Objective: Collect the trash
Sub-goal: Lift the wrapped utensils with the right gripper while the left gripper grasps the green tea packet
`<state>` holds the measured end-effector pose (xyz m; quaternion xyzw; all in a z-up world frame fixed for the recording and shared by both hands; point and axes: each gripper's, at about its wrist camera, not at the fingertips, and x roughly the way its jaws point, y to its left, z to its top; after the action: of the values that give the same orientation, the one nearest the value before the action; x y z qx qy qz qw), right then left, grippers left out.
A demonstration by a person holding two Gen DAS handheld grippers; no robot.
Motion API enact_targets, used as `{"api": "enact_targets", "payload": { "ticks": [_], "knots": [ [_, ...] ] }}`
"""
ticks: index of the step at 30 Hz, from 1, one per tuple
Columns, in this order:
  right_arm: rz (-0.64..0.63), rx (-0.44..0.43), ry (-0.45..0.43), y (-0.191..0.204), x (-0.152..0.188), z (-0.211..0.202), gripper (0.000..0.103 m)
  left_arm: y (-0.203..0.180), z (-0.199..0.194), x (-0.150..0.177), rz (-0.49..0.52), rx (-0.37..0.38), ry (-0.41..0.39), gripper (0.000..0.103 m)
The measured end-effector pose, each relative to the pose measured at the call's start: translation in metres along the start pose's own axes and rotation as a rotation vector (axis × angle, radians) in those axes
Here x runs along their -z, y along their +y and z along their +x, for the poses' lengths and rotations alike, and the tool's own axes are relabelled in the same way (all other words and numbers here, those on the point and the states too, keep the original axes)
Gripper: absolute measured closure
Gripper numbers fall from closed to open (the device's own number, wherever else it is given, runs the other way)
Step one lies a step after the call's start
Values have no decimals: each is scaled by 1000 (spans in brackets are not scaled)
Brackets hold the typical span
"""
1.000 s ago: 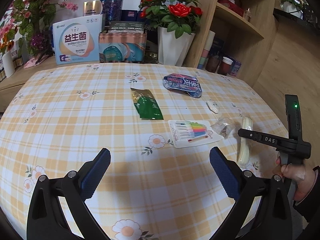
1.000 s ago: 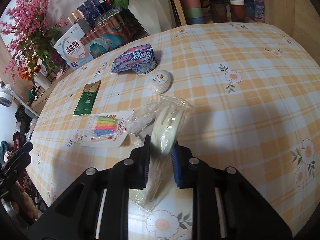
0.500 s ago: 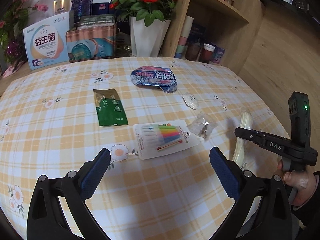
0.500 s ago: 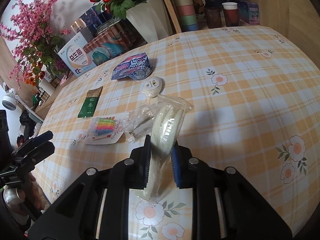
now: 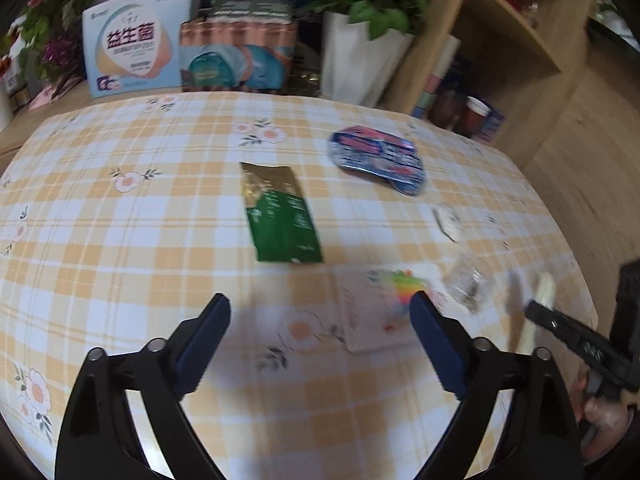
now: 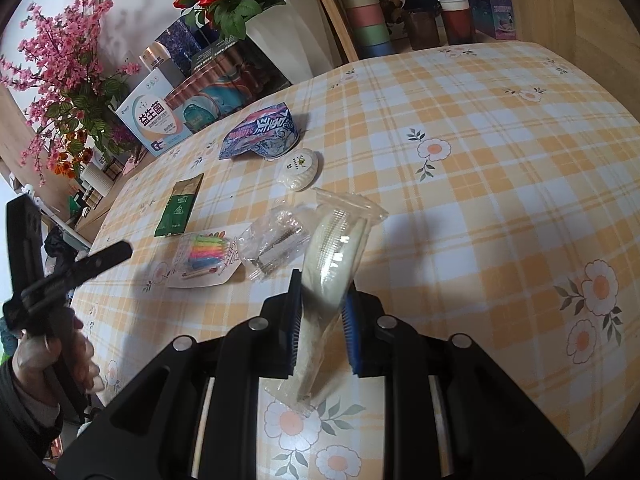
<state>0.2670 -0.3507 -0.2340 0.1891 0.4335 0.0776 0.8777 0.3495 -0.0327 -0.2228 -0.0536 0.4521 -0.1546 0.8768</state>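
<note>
On the yellow checked tablecloth (image 5: 120, 248), the left gripper (image 5: 320, 312), jaws wide and just narrowing on nothing, nears a flat green foil sachet (image 5: 282, 216), likely light and slippery; the right gripper (image 6: 322, 314) pinches a limp clear-wrapped cream packet (image 6: 334, 256).

Left wrist view: bare worktop (image 5: 120, 240) across left and lower frame, open lane. Centre: green packet (image 5: 280, 212) lies flat; blue wrapper (image 5: 376, 158) upper right of it. Lower right is crowded: marker card (image 5: 380, 308), clear bag (image 5: 466, 282), white sachet (image 5: 448, 220) close together. Boxes (image 5: 136, 52) and flower pot (image 5: 360, 60) wall off the top edge. Right wrist view: right half of the frame bare cloth, free.
</note>
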Motion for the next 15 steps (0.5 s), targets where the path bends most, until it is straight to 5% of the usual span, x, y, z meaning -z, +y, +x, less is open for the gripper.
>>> {"api": "enact_targets", "payload": {
  "ticks": [15],
  "knots": [
    [-7,-6,10,1,2,3,81,9,66,-55,-9,-67,41,21]
  ]
}}
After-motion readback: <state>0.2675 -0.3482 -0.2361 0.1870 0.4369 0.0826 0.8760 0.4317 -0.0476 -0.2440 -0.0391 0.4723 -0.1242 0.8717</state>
